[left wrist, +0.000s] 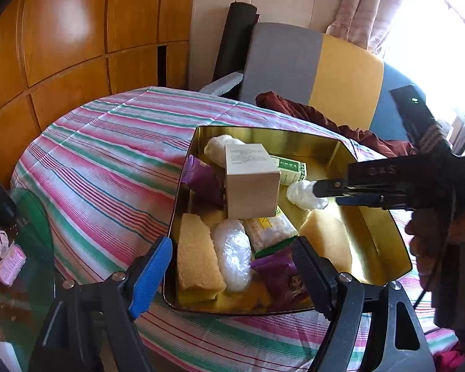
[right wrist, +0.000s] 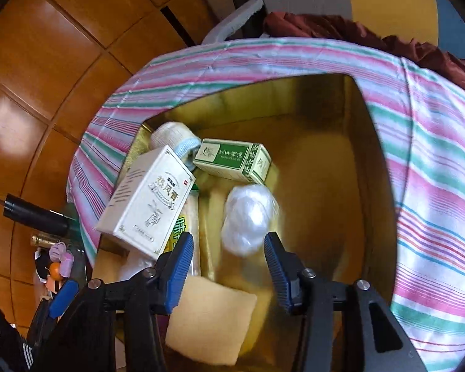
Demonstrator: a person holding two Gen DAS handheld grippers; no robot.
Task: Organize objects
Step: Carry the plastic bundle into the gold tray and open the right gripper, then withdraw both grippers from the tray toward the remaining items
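A gold metal tin (left wrist: 384, 226) sits on the striped tablecloth. It holds a beige box (left wrist: 251, 183), a green box (left wrist: 290, 167), yellow sponges (left wrist: 197, 260), purple packets (left wrist: 201, 179), a biscuit pack and plastic-wrapped bundles. My right gripper (right wrist: 229, 271) is open inside the tin, its fingers just behind a white plastic-wrapped ball (right wrist: 249, 218), which lies on the tin floor; in the left wrist view the ball (left wrist: 303, 195) lies at its tip (left wrist: 321, 192). My left gripper (left wrist: 231, 266) is open and empty over the tin's near edge.
The tin (right wrist: 325, 161) stands on a round table with a pink, green and white striped cloth (left wrist: 108, 155). A grey and yellow chair (left wrist: 310, 68) with a maroon cloth stands behind. A glass side table (left wrist: 24, 248) with small items is at the left.
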